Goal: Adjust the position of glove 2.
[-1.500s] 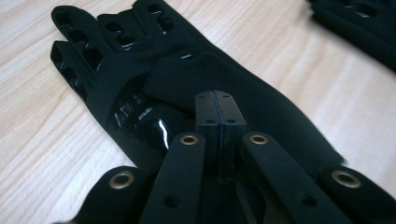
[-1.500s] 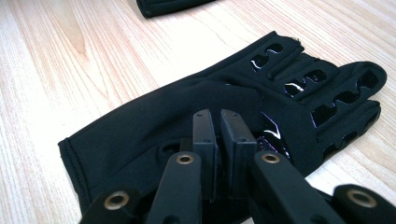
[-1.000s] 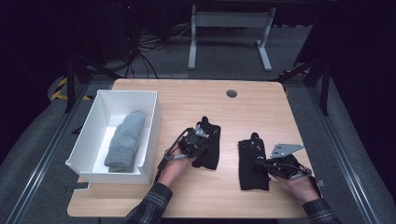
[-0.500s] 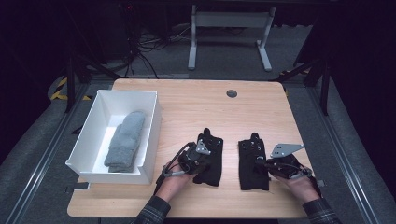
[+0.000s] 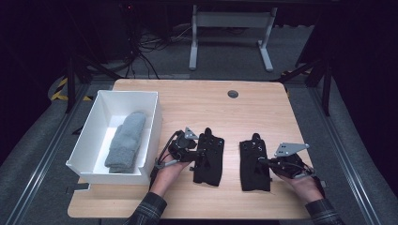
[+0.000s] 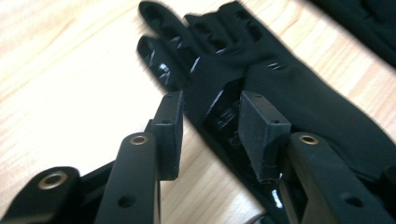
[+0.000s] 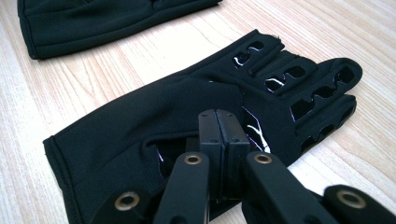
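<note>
Left gripper (image 5: 196, 152), jaws just opening, straddles the left black glove (image 5: 209, 157); at three o'clock, right gripper (image 5: 264, 161) pinches the right black glove (image 5: 254, 160).

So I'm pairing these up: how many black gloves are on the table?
2: left glove at the left gripper; right glove at the right gripper.

Left tongs (image 5: 199, 151) have just been opening, jaws parted; right tongs (image 5: 263, 161) rest pressed together.
</note>
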A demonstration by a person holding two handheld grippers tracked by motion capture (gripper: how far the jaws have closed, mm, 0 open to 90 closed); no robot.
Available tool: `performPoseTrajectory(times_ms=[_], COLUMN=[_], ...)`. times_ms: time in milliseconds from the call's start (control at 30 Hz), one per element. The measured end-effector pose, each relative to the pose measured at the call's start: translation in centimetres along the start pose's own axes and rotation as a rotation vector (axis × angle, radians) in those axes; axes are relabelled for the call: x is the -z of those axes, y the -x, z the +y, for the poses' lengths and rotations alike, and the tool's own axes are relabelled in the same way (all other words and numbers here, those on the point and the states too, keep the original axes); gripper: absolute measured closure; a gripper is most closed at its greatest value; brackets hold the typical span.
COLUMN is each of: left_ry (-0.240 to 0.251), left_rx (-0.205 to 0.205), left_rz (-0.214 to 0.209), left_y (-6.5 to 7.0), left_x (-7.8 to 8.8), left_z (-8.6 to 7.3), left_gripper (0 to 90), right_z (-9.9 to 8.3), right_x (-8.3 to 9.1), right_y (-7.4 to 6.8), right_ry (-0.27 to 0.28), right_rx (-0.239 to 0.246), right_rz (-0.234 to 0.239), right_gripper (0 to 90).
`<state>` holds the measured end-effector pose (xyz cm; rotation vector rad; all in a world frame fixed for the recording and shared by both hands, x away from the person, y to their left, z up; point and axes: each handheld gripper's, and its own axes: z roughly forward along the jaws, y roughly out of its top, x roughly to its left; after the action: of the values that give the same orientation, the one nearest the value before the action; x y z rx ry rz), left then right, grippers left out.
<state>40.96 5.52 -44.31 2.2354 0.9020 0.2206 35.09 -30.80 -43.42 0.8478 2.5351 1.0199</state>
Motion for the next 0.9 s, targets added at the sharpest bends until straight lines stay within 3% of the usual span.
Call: performPoseTrajectory(times_ms=[100, 200, 333, 567, 800, 900], left_ry=[-0.017, -0.054, -0.05, -0.055, -0.029, -0.005], left_rx=[0.013, -0.004, 0.01, 0.037, 0.082, 0.101], left_rz=[-0.001, 0.009, -0.012, 0.0, -0.023, -0.041], left_y=[-0.2, -0.1, 0.1, 0.7, 0.5, 0.4], left_x=[-0.7, -1.4, -1.7, -1.7, -1.5, -1.2], left_z=[-0.1, -0.2, -0.3, 0.0, 0.0, 0.0], left_gripper=[59.0, 58.0, 66.4, 85.1, 87.1, 87.2], right_z=[0.0, -0.1, -0.4, -1.2, -1.6, -1.6], right_x=[-0.1, 0.0, 0.3, 0.5, 0.0, -0.2], right_y=[0.0, 0.2, 0.8, 2.4, 3.0, 3.1], right_ry=[-0.007, -0.005, -0.005, -0.022, -0.082, -0.082], right_rx=[0.003, 0.002, -0.016, -0.064, -0.094, -0.095], right_rz=[-0.006, -0.014, -0.034, -0.066, -0.078, -0.066], right_gripper=[90.0, 90.0, 90.0, 90.0, 90.0, 90.0])
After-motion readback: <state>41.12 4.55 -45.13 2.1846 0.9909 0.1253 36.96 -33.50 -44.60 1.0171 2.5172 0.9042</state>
